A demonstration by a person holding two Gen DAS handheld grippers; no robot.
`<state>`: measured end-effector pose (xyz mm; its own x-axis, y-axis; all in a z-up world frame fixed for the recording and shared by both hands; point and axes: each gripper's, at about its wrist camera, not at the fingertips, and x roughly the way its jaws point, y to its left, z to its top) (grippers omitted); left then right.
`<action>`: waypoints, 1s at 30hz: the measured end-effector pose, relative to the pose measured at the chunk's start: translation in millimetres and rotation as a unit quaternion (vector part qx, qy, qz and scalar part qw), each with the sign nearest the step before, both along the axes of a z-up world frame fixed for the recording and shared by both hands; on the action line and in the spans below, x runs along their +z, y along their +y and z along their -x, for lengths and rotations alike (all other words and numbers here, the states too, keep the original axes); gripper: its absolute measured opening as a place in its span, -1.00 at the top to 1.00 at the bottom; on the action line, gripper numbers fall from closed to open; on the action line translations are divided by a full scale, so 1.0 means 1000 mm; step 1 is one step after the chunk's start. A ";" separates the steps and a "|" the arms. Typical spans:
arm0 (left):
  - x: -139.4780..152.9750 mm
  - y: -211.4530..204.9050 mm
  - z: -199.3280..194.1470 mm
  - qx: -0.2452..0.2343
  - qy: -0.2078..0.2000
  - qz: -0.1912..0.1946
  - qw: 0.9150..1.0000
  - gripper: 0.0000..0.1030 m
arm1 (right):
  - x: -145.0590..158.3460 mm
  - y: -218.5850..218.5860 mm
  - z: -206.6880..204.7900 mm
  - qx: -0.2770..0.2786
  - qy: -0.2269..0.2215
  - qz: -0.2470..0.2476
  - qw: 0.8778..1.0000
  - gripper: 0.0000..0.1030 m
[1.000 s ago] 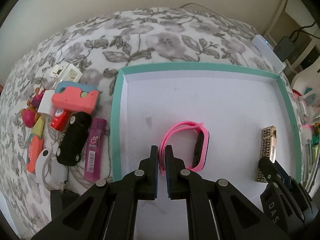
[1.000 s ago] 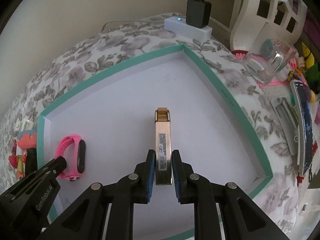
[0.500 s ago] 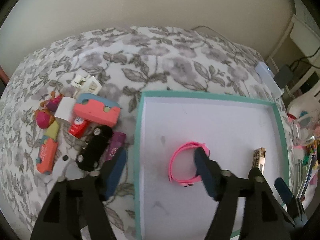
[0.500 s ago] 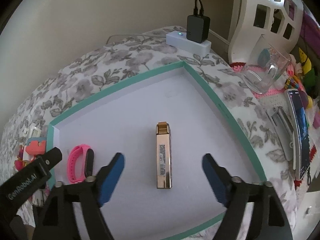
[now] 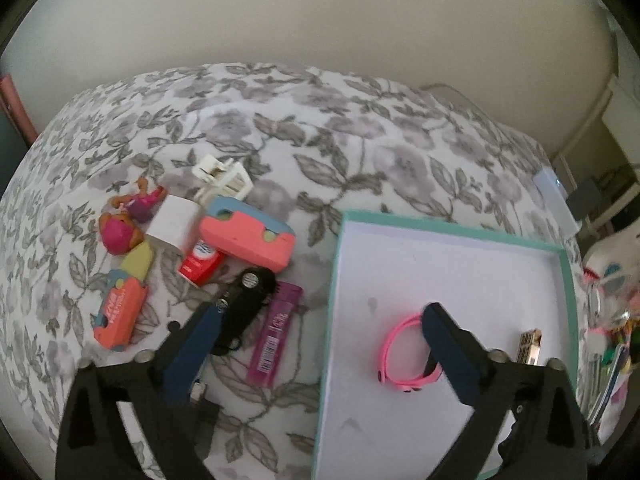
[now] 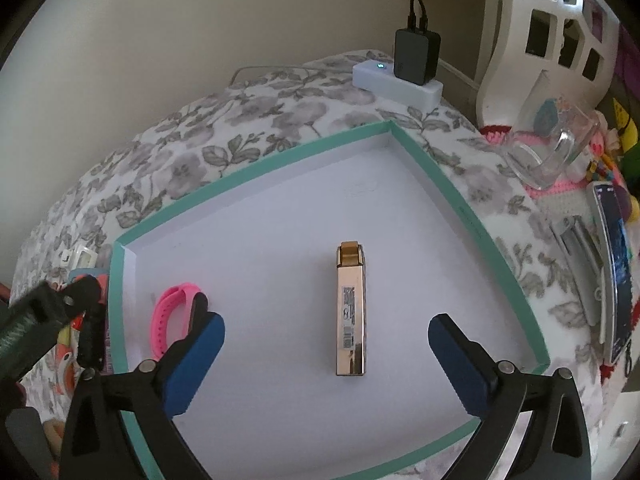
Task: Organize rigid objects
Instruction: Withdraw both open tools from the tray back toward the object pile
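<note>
A teal-rimmed tray point(image 5: 334, 300) point(image 6: 256, 170) lies on the floral cloth. Inside it lie a pink wristband point(image 5: 394, 350) point(image 6: 168, 312) and a gold rectangular bar point(image 6: 351, 308) point(image 5: 530, 346). My left gripper point(image 5: 320, 340) is open and empty, raised over the tray's left rim. My right gripper point(image 6: 326, 348) is open and empty above the near end of the gold bar. Left of the tray lie a black toy car point(image 5: 244, 308), a purple lighter point(image 5: 274, 338), a pink-and-blue case point(image 5: 246, 238), a red tube point(image 5: 200, 266) and an orange toy point(image 5: 120, 316).
A white cube point(image 5: 174, 224), a white plug point(image 5: 222, 178) and a small doll point(image 5: 124, 224) lie at the far left. A power strip with a black charger point(image 6: 416, 60), a glass cup point(image 6: 552, 152), a phone point(image 6: 616, 256) and a white chair point(image 6: 552, 32) stand at the right.
Both grippers opened, letting go of the wristband and the gold bar, and pulled back and up. The left gripper has shifted left toward the pile of objects.
</note>
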<state>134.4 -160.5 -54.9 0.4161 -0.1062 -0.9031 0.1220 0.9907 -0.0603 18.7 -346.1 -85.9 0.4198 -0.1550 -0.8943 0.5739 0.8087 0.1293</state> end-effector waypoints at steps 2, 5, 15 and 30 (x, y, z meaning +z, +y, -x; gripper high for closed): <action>0.004 0.005 -0.002 0.005 -0.003 0.008 1.000 -0.99 | 0.001 0.001 0.000 0.000 -0.003 -0.004 1.000 -1.00; 0.010 0.012 -0.004 0.011 -0.010 0.012 1.000 -0.99 | 0.010 0.003 0.001 0.000 -0.020 -0.004 1.000 -1.00; 0.050 0.042 -0.006 0.027 -0.050 0.005 0.998 -0.99 | 0.063 0.049 -0.011 0.064 -0.070 0.074 0.993 -1.00; 0.076 0.126 0.010 0.082 -0.045 -0.043 0.995 -0.99 | 0.082 0.144 -0.027 0.179 -0.071 0.052 0.980 -1.00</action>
<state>124.7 -34.4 20.7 0.5004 0.0470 -0.8645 -0.0416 0.9987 0.0302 46.0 -202.3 -4.1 0.5834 -0.0620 -0.8098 0.2335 0.9678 0.0941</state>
